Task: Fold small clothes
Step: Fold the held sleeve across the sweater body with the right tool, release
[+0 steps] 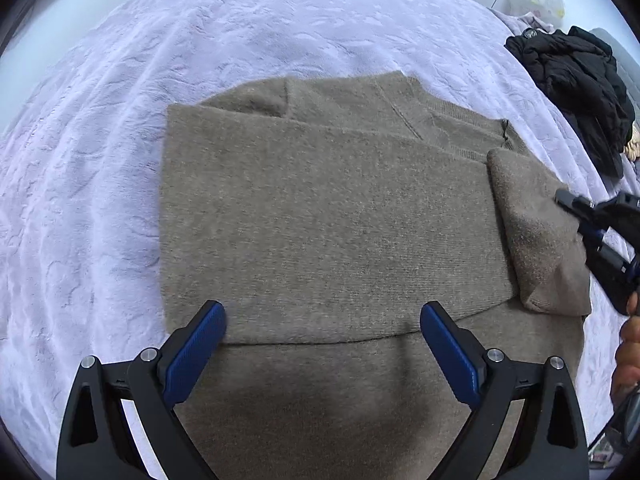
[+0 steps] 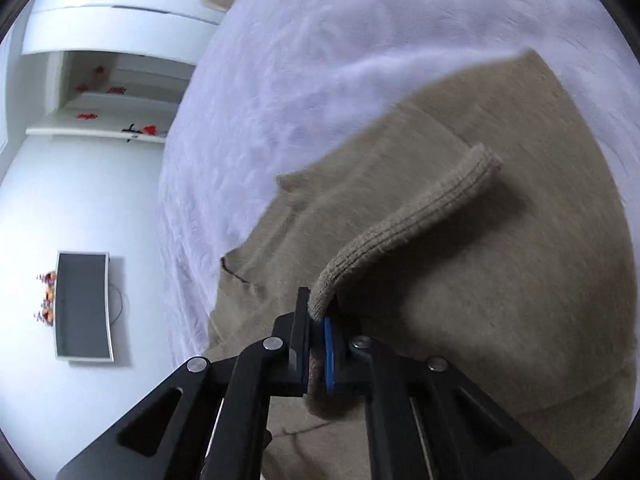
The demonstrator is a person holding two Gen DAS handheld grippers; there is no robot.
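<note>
Lavender plush bedding (image 1: 280, 20) covered the bed on which the work was laid out, with white cabinets and a dark flat screen seen beyond it in the right wrist view, and a black jacket (image 1: 576, 80) heaped well apart from the task's garment. A taupe knit sweater (image 1: 320, 208) was spread flat on the bedding, its body already doubled into a broad panel whose long axis ran across the left wrist view. The sweater is taken as the landmark. The left gripper (image 1: 323, 320) was held over the sweater's near edge, pointing steeply down, its blue fingers (image 1: 192, 356) spread wide with nothing between them and no contact with the knit that could be made out. At the sweater's right end, a sleeve (image 1: 536, 232) was seen lifted and draped back over the panel. Its ribbed cuff (image 2: 404, 236) was clamped in the right gripper (image 2: 318, 344), whose fingers were closed narrowly on the fabric. The sleeve's length ran from those fingers out across the sweater's body, toward its middle. The step in hand was judged to be the laying of this sleeve across the panel; the right hand was plainly the nearer one, and the sleeve would probably need to be carried further inward along its own axis before release.
</note>
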